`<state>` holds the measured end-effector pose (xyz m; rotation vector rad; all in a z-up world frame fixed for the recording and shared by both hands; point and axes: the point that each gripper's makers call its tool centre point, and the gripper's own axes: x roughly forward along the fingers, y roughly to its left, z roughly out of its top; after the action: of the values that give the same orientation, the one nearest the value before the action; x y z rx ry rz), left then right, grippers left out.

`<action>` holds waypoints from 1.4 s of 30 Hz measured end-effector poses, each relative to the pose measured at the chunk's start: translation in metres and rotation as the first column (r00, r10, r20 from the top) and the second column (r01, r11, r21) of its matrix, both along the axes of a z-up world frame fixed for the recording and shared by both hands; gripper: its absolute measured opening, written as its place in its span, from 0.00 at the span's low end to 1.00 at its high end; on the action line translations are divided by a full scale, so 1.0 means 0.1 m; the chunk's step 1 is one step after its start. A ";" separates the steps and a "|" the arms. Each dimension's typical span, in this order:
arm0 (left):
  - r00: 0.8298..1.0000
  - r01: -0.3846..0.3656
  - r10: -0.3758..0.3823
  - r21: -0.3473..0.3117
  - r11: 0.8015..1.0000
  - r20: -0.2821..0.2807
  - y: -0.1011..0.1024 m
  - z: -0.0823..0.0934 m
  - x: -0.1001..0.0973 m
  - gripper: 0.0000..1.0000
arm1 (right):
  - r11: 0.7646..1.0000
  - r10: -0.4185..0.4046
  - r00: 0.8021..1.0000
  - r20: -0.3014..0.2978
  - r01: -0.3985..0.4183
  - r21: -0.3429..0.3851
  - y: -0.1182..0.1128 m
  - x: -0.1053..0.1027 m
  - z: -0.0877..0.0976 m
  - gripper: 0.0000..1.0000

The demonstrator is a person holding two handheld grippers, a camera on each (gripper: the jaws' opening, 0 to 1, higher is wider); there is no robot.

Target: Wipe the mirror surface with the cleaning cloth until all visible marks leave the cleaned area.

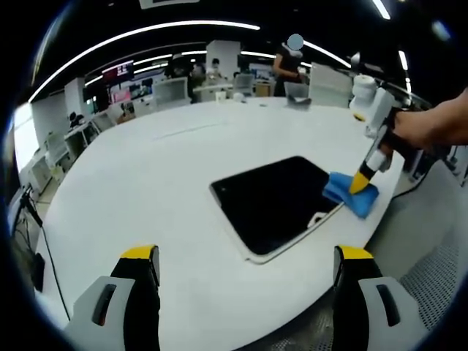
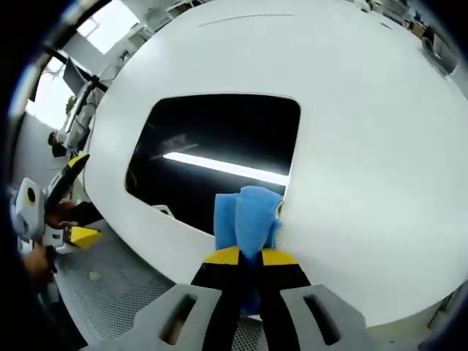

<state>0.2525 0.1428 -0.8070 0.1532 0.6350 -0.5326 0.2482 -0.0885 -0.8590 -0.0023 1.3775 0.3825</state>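
at the near corner of the mirror (image 2: 219, 157) the right tool (image 2: 248, 257) is closed on the blue cloth (image 2: 247, 216), soft, light, best pinched by its bunched end. cloth touches the fragile, slippery glass. left tool (image 1: 245, 257) stands wide open, empty, over the worktop (image 1: 161, 168) before the mirror.

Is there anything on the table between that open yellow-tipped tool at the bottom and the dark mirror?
No. In the left gripper view, only bare white table lies between the left tool and the mirror.
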 end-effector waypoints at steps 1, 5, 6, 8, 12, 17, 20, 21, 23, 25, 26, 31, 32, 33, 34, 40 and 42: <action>1.000 -0.001 0.001 0.000 1.000 -0.001 0.00 0.00 0.00 0.99 | 1.000 0.001 1.000 -0.001 -0.001 -0.002 0.00 0.00 0.00 0.02; 1.000 -0.002 0.002 -0.003 1.000 -0.001 0.00 0.00 0.00 0.99 | 1.000 0.001 1.000 -0.005 -0.001 -0.002 0.00 0.01 0.00 0.02; 1.000 -0.002 0.002 -0.004 1.000 -0.003 0.00 -0.01 0.00 0.99 | 1.000 0.002 1.000 -0.008 -0.002 -0.001 0.00 0.01 0.00 0.02; 1.000 -0.002 0.002 -0.007 1.000 -0.004 0.00 -0.01 0.00 0.99 | 1.000 0.004 1.000 -0.010 -0.004 -0.003 0.00 0.03 -0.01 0.02; 1.000 -0.001 0.001 -0.006 1.000 -0.008 0.00 -0.01 0.00 0.99 | 1.000 0.004 1.000 -0.002 -0.004 -0.007 -0.01 0.06 -0.01 0.02; 1.000 -0.001 0.001 -0.006 1.000 -0.009 0.00 -0.02 0.00 0.99 | 1.000 0.004 1.000 -0.006 -0.004 -0.011 -0.02 0.12 -0.03 0.02; 1.000 0.000 0.000 -0.005 1.000 -0.010 0.00 -0.02 -0.01 0.99 | 1.000 0.004 1.000 -0.008 -0.004 -0.014 -0.02 0.15 -0.02 0.02; 1.000 0.001 -0.001 -0.005 1.000 -0.010 -0.01 -0.02 -0.01 0.99 | 1.000 0.003 1.000 -0.007 -0.003 -0.015 -0.02 0.17 -0.02 0.02; 1.000 0.001 -0.002 -0.005 1.000 -0.011 -0.01 -0.02 -0.01 0.99 | 1.000 0.003 1.000 -0.007 -0.003 -0.016 -0.03 0.20 -0.02 0.02; 1.000 0.003 -0.003 -0.004 1.000 -0.012 -0.01 -0.02 -0.01 0.99 | 1.000 0.004 1.000 -0.006 -0.004 -0.018 -0.03 0.22 -0.02 0.02; 1.000 0.004 -0.004 -0.004 1.000 -0.013 -0.01 -0.02 -0.01 0.99 | 1.000 0.005 1.000 -0.005 -0.005 -0.019 -0.03 0.24 -0.02 0.02; 1.000 0.008 -0.008 -0.003 1.000 -0.018 -0.01 -0.04 -0.02 0.99 | 1.000 0.005 1.000 -0.003 -0.005 -0.024 -0.04 0.34 -0.02 0.02; 1.000 0.008 -0.008 -0.002 1.000 -0.018 -0.01 -0.04 -0.02 0.99 | 1.000 0.005 1.000 -0.003 -0.005 -0.025 -0.04 0.36 -0.02 0.02; 1.000 0.008 -0.009 -0.001 1.000 -0.019 -0.01 -0.04 -0.02 0.99 | 1.000 0.006 1.000 -0.001 -0.006 -0.027 -0.05 0.40 -0.02 0.02; 1.000 0.009 -0.009 -0.002 1.000 -0.020 -0.01 -0.04 -0.02 0.99 | 1.000 0.007 1.000 -0.002 -0.007 -0.028 -0.05 0.42 -0.03 0.02; 1.000 0.010 -0.010 0.001 1.000 -0.023 -0.01 -0.05 -0.02 0.99 | 0.999 0.004 1.000 0.000 -0.004 -0.033 -0.07 0.57 -0.02 0.02; 1.000 0.011 -0.011 0.001 1.000 -0.025 -0.01 -0.05 -0.02 0.99 | 0.999 0.003 1.000 0.001 -0.003 -0.033 -0.08 0.62 -0.02 0.02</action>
<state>0.2501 0.1423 -0.8118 0.1515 0.6590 -0.5453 0.3103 -0.0963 -0.8610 -0.0317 1.3828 0.3621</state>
